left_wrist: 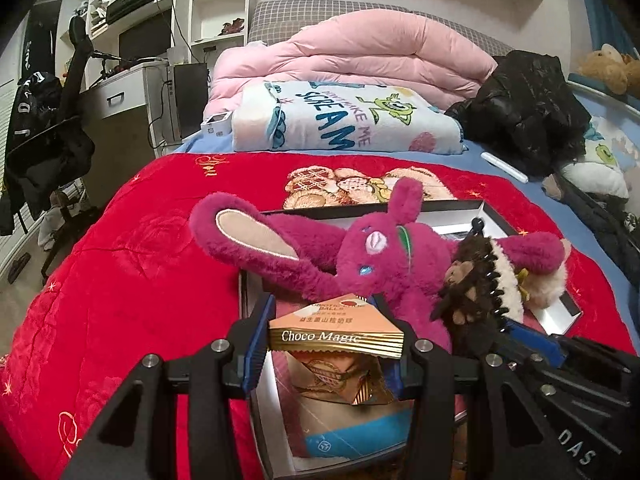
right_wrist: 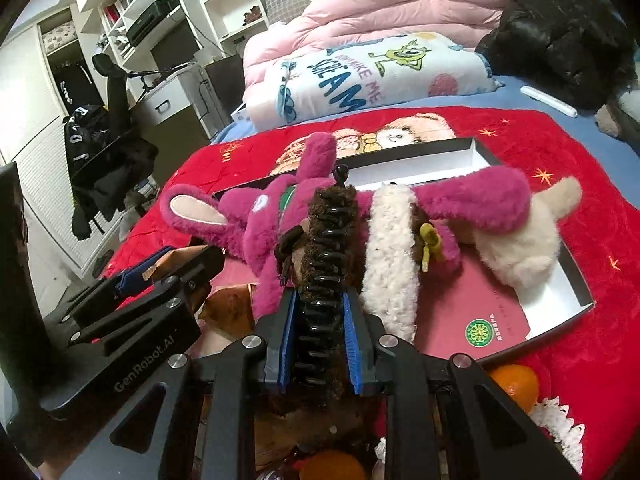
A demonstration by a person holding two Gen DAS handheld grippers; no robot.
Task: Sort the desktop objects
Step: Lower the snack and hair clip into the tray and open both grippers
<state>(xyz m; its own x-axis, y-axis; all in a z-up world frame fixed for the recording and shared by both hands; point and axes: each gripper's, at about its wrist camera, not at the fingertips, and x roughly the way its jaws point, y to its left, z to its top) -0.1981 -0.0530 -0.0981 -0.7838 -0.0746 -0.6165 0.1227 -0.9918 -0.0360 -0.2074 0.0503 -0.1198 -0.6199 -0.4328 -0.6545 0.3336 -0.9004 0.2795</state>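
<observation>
Left wrist view, lower centre: the left gripper [left_wrist: 334, 344] is closed on a gold-edged "Choco Magic" packet [left_wrist: 336, 330], its blue pads pressing the packet's two sides. Beneath it lies a shallow open box [left_wrist: 558, 318] on a red blanket [left_wrist: 120, 280]. Centre of frame: a magenta plush rabbit [left_wrist: 360, 256] sprawls across the box. To its right, a brown plush toy with a black hair claw clip [left_wrist: 486, 280] touches the rabbit.

Right wrist view, lower left: the left gripper again, with the packet between its fingers. Lower centre: the right gripper [right_wrist: 320, 340] is clamped narrowly on the clip-and-plush toy above the box. Right of centre: a cream plush piece [right_wrist: 390, 256] and a pink booklet [right_wrist: 480, 304] in the box. Lower right: an orange [right_wrist: 516, 384].
</observation>
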